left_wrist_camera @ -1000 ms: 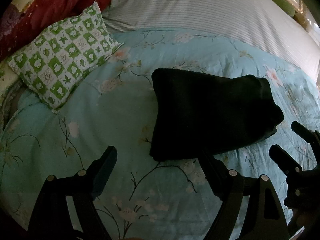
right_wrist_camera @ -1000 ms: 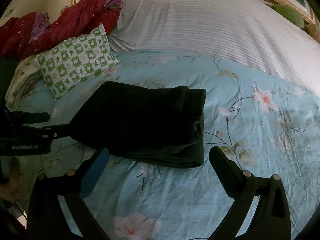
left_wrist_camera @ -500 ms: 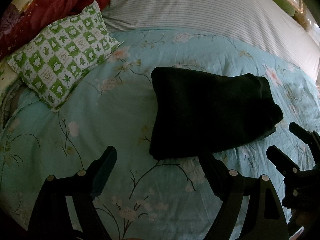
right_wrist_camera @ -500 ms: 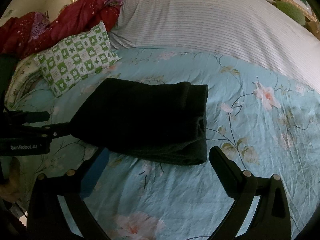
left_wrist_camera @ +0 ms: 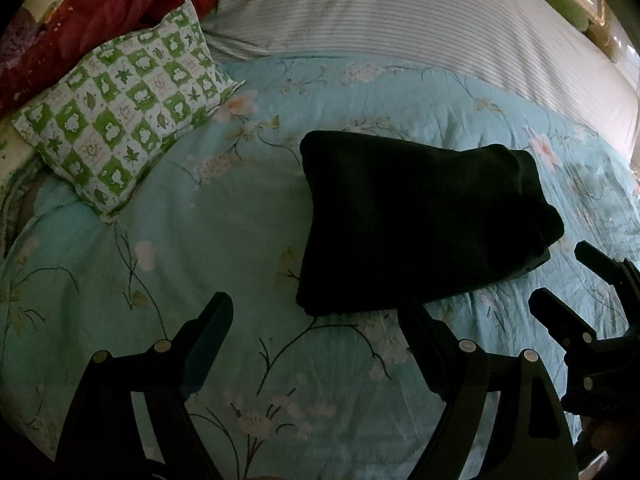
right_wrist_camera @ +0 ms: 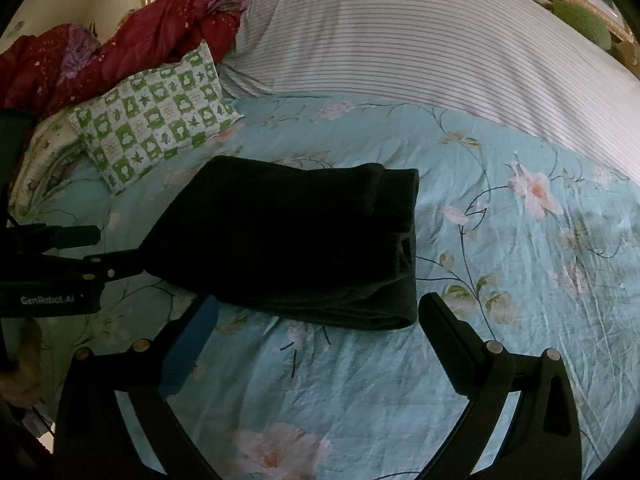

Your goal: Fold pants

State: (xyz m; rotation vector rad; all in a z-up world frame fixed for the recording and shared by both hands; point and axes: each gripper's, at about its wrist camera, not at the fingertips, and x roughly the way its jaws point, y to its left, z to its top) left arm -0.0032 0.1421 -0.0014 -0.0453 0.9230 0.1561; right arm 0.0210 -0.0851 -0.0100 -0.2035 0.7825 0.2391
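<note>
- Black pants (left_wrist_camera: 420, 220) lie folded on the floral blue quilt (left_wrist_camera: 224, 216).
- Left gripper (left_wrist_camera: 316, 320) spread wide, holding nothing.
- Right gripper (right_wrist_camera: 318, 316) likewise spread, near the pants.

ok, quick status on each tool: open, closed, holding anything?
Left tool: open, holding nothing.
Right tool: open, holding nothing; the folded pants lie free on the bed.

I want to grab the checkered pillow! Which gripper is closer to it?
The left gripper. It sits open at the near left of the black pants, the side where the green checkered pillow lies. The right gripper is open toward the pants' right end, farther away.
</note>
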